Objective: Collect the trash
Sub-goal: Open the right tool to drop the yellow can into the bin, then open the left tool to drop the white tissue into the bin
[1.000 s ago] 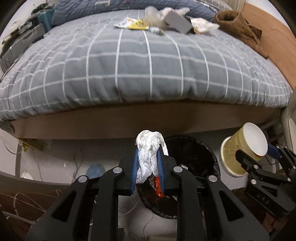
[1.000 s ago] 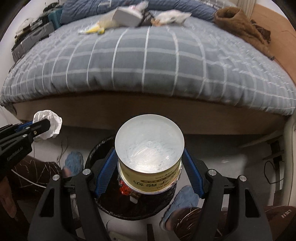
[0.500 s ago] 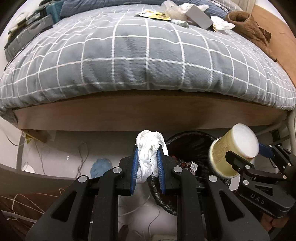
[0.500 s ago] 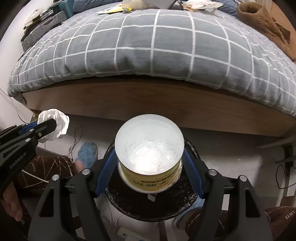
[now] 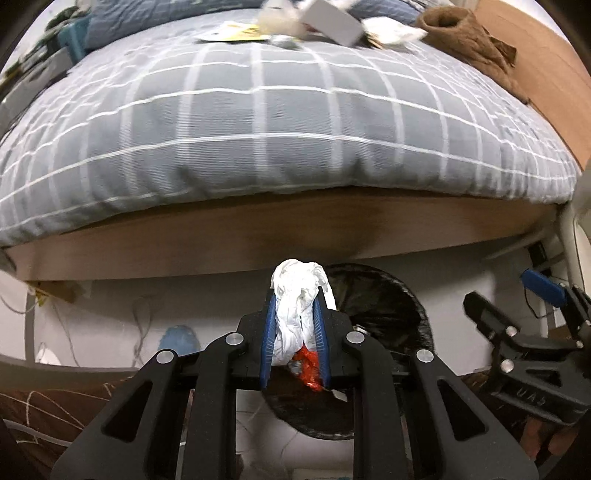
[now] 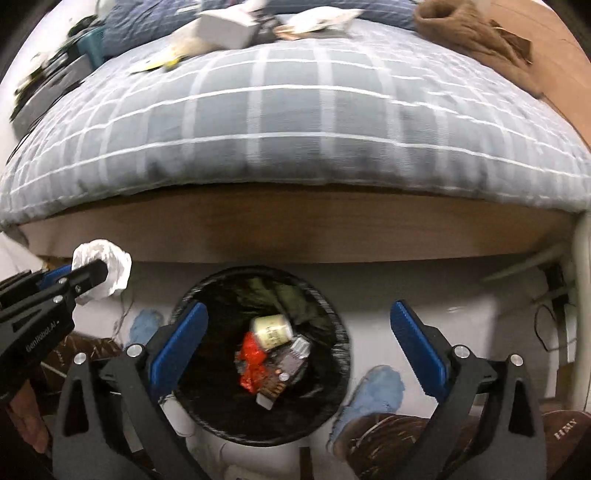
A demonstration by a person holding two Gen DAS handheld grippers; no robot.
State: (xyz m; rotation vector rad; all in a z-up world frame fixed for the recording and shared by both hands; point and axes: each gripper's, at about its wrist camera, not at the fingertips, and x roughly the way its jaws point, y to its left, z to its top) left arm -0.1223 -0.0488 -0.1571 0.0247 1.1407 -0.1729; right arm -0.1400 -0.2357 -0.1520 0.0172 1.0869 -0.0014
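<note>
Since a second ago the yellow cup [image 6: 272,329] has left the right gripper [image 6: 295,332] and now lies in the black-lined trash bin [image 6: 334,373], beside a red wrapper [image 6: 251,365]. In the left wrist view, the left gripper [image 5: 294,339] is clamped on a crumpled white tissue [image 5: 297,295] near the bin's left rim, below the grey checked bedspread [image 5: 280,122]. In the right wrist view, the right gripper's jaws are opening wide with nothing between them, straddling the bin. More litter, including a grey box [image 6: 227,27], lies on the far side of the bed.
</note>
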